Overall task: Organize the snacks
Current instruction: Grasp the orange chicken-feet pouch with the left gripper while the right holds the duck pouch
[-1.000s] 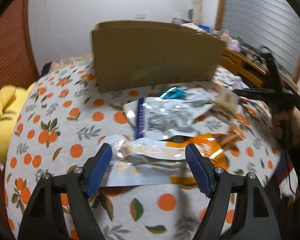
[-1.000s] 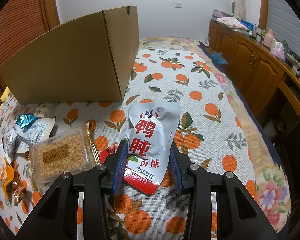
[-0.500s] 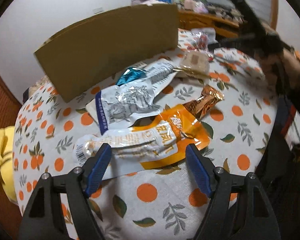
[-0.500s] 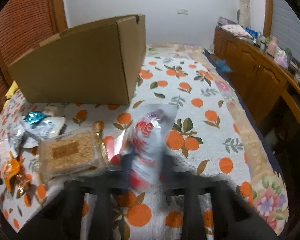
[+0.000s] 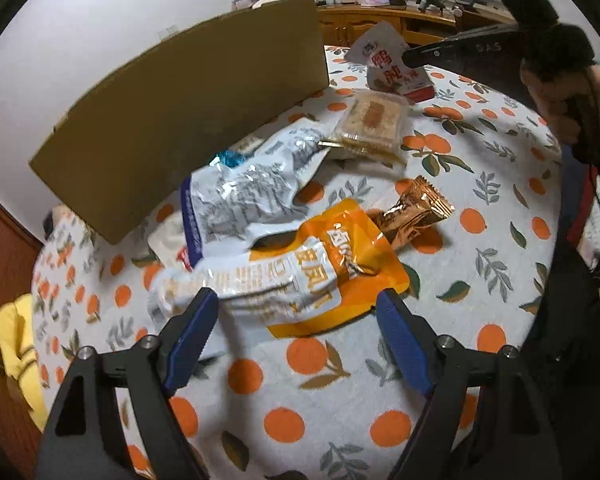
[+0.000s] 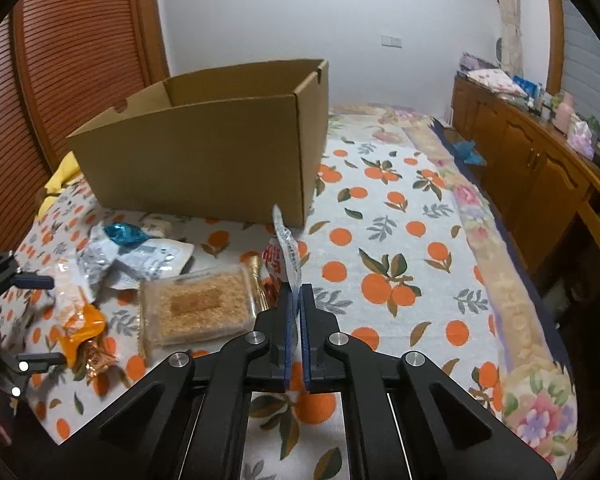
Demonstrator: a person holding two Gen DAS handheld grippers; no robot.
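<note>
My right gripper (image 6: 299, 290) is shut on a red and white snack pouch (image 6: 286, 248), which stands edge-on above the orange-print cloth. In the left wrist view the same pouch (image 5: 384, 68) hangs in the air by the right end of the open cardboard box (image 5: 188, 112). My left gripper (image 5: 296, 300) hovers low over the snack pile, its jaws opening. An orange and white pouch (image 5: 332, 272) lies between its fingertips, and the pads do not touch it. A silver and blue bag (image 5: 244, 196) lies just beyond.
A clear pack of brown cake (image 6: 196, 304), a copper wrapper (image 5: 416, 212) and a teal candy (image 6: 124, 234) lie among the snacks. Wooden cabinets (image 6: 540, 168) line the right side. A yellow cloth (image 5: 16, 340) sits at the left edge.
My right gripper closed on the red and white pouch and lifted it off the cloth. My left gripper rolled and shifted over the pile, its jaws slightly wider.
</note>
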